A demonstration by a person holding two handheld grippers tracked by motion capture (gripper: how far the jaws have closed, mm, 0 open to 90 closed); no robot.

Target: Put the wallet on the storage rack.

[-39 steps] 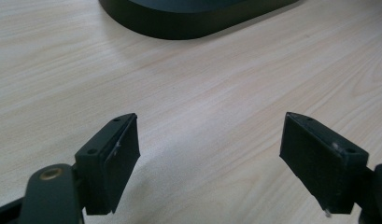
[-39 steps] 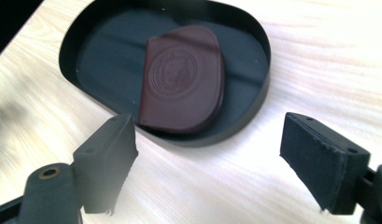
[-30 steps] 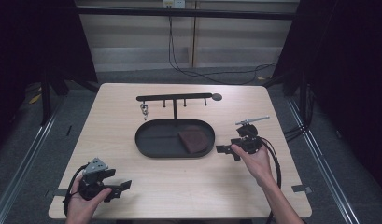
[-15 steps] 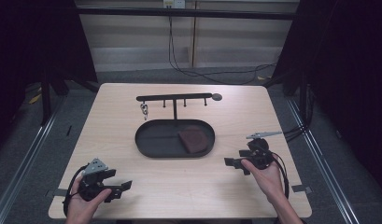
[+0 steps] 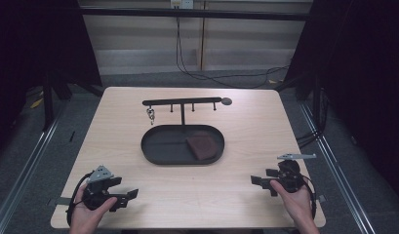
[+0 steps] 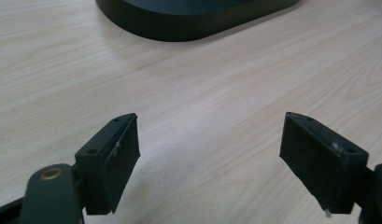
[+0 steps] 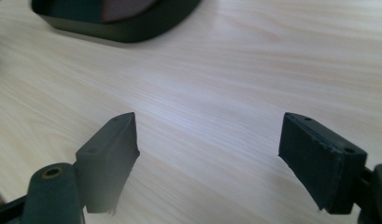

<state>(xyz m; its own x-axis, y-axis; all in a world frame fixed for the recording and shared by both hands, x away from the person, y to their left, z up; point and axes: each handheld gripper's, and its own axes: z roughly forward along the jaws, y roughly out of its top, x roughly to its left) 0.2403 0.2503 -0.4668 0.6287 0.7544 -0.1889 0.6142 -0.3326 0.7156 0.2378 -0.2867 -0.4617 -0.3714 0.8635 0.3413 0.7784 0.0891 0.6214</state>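
we have pulled our right gripper (image 5: 259, 181) back from the dark oval metal tray (image 5: 160, 155) to the near right part of the pale wooden table (image 5: 246, 124). a second ago it hovered at the tray's right end; now it rests low by the table's front edge, well apart from the tray. its jaws stand wide with nothing between them, and in the right gripper view bare wood grain lies between the two black pads (image 7: 321, 163).

our left gripper (image 5: 129, 195) has not moved: it sits at the near left corner, its jaws likewise spread wide and empty, with the tray's rim (image 6: 188, 30) far ahead of it in the left gripper view.

the brown flat leather wallet (image 5: 201, 147) lies inside the tray, toward its right end, flat on the floor of it and touched by neither gripper. behind the tray, the black metal hook rack (image 5: 182, 102) stands upright with a small bunch of keys (image 5: 150, 115) hanging from its left peg.

we judge that the retreat means the placing of the wallet is finished: both hands are back at rest, away from the work, and nothing is left in hand.
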